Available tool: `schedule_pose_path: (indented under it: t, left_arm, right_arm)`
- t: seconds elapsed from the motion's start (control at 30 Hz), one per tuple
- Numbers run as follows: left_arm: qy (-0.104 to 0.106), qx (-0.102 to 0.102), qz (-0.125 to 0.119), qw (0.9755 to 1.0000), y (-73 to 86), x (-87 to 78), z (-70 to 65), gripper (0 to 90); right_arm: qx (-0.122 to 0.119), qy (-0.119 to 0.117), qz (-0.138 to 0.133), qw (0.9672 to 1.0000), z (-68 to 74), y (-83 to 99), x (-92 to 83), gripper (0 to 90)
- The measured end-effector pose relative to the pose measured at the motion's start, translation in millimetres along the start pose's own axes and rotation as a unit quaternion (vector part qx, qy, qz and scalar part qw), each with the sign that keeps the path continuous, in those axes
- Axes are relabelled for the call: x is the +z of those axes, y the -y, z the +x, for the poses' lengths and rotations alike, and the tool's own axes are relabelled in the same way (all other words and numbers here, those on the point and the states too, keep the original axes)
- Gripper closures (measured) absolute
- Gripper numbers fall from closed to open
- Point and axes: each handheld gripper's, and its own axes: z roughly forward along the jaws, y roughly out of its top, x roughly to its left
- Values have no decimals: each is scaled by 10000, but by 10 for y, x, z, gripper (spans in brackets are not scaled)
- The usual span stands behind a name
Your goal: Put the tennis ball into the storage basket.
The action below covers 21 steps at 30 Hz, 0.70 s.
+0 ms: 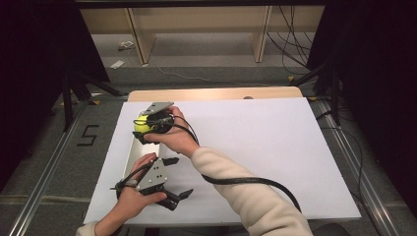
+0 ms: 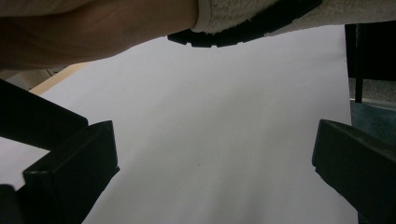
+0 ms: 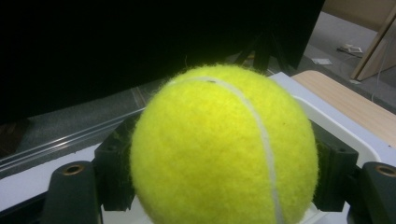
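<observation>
With the right gripper clamping the fuzzy yellow tennis ball, I lower it squarely into the white tray — left gripper jaws wide, empty.

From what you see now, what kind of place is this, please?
Probably a lab or recording studio: black curtains around a white-covered table, loose cables on the floor, floor rails.

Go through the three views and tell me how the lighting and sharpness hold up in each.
High view: white table sheet evenly lit and sharp, dark surroundings. Left gripper view: dim and soft, the sleeve and black jaws of the left tongs close up and blurred. Right gripper view: tennis ball bright, fuzz crisp, black backdrop behind it.
</observation>
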Motion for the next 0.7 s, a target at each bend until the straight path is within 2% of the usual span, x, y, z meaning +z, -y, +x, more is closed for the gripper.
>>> schedule_pose_path:
  t: [0.7]
  left_arm:
    - [0,-10,6,10000,2,1,-2,0]
  right_arm:
    - [-33,-101,270,9996,-6,90,129,266]
